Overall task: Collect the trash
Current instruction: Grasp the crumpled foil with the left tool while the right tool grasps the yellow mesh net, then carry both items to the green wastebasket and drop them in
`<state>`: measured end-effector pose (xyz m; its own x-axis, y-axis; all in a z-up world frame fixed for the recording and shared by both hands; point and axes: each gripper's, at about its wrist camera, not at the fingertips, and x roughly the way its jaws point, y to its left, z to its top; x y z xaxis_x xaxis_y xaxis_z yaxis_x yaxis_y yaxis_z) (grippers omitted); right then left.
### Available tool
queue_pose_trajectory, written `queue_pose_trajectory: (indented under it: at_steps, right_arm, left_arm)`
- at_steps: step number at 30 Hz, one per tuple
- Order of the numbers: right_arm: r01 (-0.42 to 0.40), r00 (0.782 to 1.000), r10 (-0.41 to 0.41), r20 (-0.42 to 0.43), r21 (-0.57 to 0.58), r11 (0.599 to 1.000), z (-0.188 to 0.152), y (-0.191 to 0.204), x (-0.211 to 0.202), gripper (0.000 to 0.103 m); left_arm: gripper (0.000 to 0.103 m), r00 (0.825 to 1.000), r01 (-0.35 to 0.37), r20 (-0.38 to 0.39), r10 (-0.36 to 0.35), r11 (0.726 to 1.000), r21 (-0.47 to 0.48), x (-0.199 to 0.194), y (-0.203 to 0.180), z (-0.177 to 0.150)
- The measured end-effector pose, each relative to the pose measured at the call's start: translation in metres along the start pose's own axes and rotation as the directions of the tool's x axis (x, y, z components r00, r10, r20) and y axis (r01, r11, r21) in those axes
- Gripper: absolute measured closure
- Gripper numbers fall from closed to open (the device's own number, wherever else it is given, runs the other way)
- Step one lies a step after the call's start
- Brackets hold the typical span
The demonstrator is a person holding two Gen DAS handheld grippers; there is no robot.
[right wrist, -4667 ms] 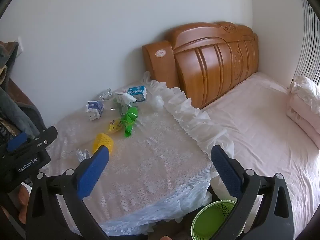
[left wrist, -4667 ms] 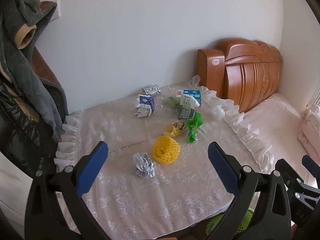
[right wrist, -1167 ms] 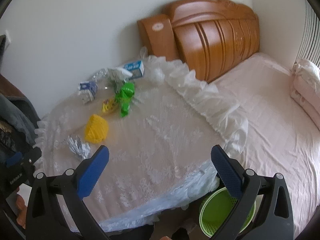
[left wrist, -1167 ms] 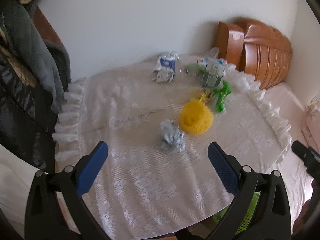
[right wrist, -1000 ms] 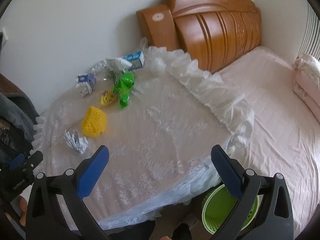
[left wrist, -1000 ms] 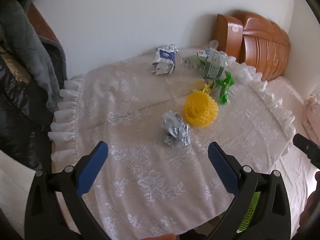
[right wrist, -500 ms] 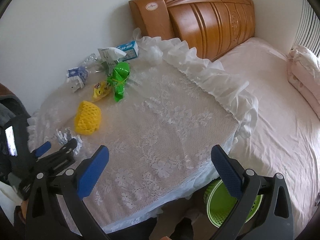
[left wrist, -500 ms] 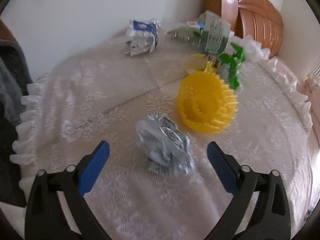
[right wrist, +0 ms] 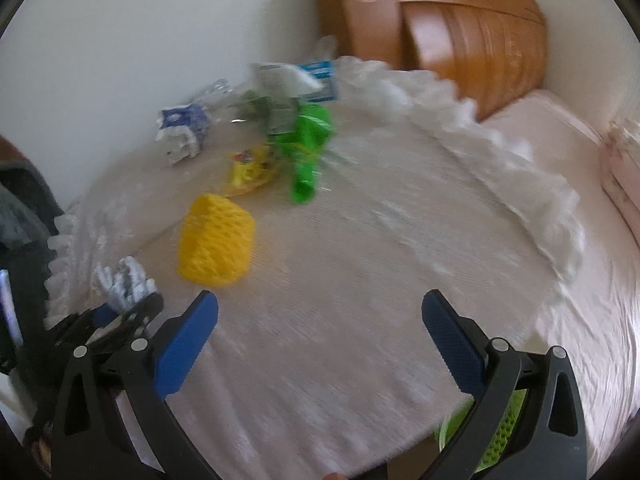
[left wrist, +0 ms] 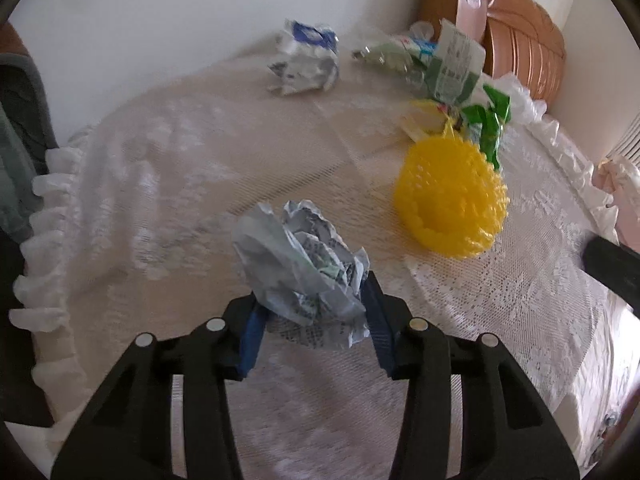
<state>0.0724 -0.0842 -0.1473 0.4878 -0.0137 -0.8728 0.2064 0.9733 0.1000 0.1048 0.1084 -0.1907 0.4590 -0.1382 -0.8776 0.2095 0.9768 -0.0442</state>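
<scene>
My left gripper [left wrist: 314, 320] is shut on a crumpled grey-white paper ball [left wrist: 302, 268] at the near side of the round lace-covered table [left wrist: 168, 168]; it also shows in the right wrist view [right wrist: 122, 280]. A yellow foam fruit net [left wrist: 450, 204] lies just right of it. Farther back lie a crumpled blue-white wrapper [left wrist: 304, 58], a green wrapper [left wrist: 490, 120], a small yellow packet [right wrist: 250, 168] and a carton [left wrist: 456, 60]. My right gripper [right wrist: 320, 328] is open and empty over the table's near right part.
A green mesh waste basket [right wrist: 500, 436] stands on the floor below the table's front edge. A wooden headboard [right wrist: 460, 28] and a pink bed [right wrist: 592, 200] lie to the right. Dark clothes [left wrist: 16, 128] hang at the left.
My left gripper moved in on the paper ball and closed on it. My right gripper moved forward and lower over the table, still open.
</scene>
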Motion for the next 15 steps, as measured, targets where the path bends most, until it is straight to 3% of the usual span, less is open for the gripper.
queue_pose_trajectory:
  at_steps: [4, 8, 11, 15]
  right_arm:
    - [-0.047, 0.999, 0.047, -0.019, 0.022, 0.999, 0.02, 0.025, 0.032, 0.002]
    - [-0.039, 0.997, 0.042, -0.058, 0.054, 0.998, 0.028, 0.04, 0.056, 0.006]
    - [-0.041, 0.994, 0.051, -0.098, 0.098, 0.994, 0.027, 0.043, 0.068, 0.021]
    - [-0.123, 0.985, 0.14, -0.104, 0.152, 0.981, 0.022, 0.039, 0.068, 0.062]
  left_arm:
    - [0.058, 0.999, -0.021, 0.046, 0.021, 1.0, -0.006, -0.024, 0.02, -0.001]
    - [0.058, 0.997, -0.041, 0.062, 0.043, 0.999, -0.019, -0.04, 0.036, -0.002]
    - [0.058, 0.996, -0.062, 0.069, 0.063, 0.998, -0.018, -0.048, 0.04, -0.006]
    - [0.058, 0.995, -0.069, 0.076, 0.069, 0.998, -0.003, -0.053, 0.042, -0.009]
